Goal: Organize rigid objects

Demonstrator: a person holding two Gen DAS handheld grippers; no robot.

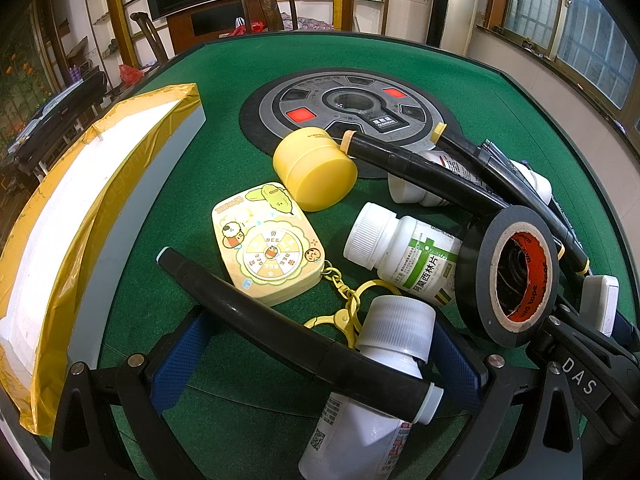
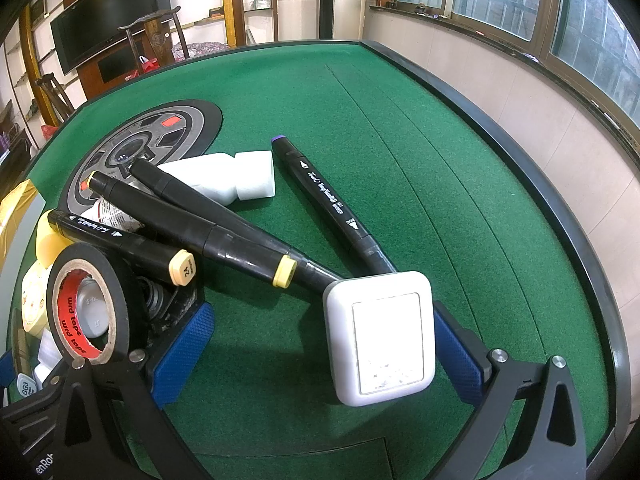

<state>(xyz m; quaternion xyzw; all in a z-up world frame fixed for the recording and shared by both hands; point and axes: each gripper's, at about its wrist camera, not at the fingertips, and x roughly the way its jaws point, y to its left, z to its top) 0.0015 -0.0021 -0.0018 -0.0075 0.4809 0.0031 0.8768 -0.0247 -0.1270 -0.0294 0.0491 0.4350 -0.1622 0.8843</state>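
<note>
Markers [image 2: 224,236] are piled with a tape roll [image 2: 86,304] just beside the round center panel [image 2: 132,148] of the green table [image 2: 400,160]; felt past the panel toward the raised rim is bare. Left gripper [image 1: 316,360] gapes around a white bottle [image 1: 380,380]; right gripper [image 2: 320,356] sits spread around a white switch box [image 2: 380,332].

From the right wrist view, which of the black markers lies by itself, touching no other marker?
The purple-tipped marker, lying alone on the green felt right of the white bottle. The yellow-capped markers are stacked across each other further left.
</note>
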